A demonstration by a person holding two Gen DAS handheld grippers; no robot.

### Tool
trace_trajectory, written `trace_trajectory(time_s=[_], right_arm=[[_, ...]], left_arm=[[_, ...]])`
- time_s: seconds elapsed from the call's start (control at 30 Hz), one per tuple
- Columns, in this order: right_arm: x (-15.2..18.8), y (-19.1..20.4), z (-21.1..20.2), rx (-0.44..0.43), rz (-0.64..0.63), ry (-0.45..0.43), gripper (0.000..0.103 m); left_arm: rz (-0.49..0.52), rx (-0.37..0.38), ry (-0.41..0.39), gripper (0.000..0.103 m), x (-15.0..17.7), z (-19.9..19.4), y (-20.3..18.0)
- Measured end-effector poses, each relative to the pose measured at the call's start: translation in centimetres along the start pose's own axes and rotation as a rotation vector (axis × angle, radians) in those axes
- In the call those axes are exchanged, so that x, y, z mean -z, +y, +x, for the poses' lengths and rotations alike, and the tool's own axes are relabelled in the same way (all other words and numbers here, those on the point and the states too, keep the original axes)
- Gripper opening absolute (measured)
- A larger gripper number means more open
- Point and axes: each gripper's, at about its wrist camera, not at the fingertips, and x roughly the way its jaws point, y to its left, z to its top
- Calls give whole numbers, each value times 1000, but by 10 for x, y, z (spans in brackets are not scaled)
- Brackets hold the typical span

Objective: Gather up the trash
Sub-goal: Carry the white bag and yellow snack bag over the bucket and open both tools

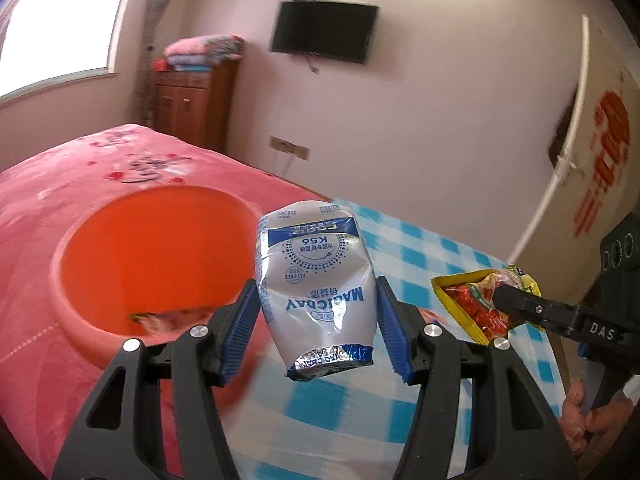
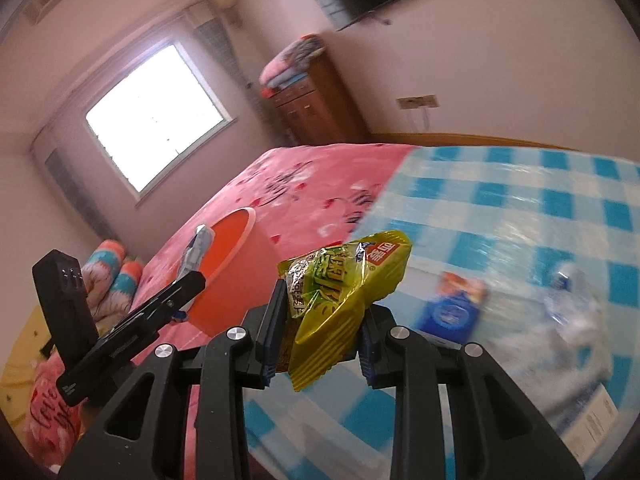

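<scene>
Inside the bin (image 1: 152, 256), only the left view shows a wrapper (image 1: 160, 319).

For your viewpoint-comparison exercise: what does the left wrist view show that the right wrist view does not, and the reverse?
Left wrist only: a wrapper inside the orange bin, and the door's red lettering. Right wrist only: a blue packet and a crumpled plastic bottle on the checked cloth. Both: bin, silver pouch in the left tool, yellow packet in the right tool.
</scene>
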Motion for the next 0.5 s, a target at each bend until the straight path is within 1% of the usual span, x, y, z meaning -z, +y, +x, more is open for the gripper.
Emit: trace_trajectory(time_s=[0.23,0.4,0.5], right_arm=[[-27,67,46,-78,-125,36,33],[-39,102,78,-119,-184,58,33],[-44,120,97,-132,-214,72,33]], left_arm=[[-68,-94,-53,59,-14,-11,48],[-106,-137,-58,59,-18,-8,75],[-121,-150,-52,59,-19,-3,87]])
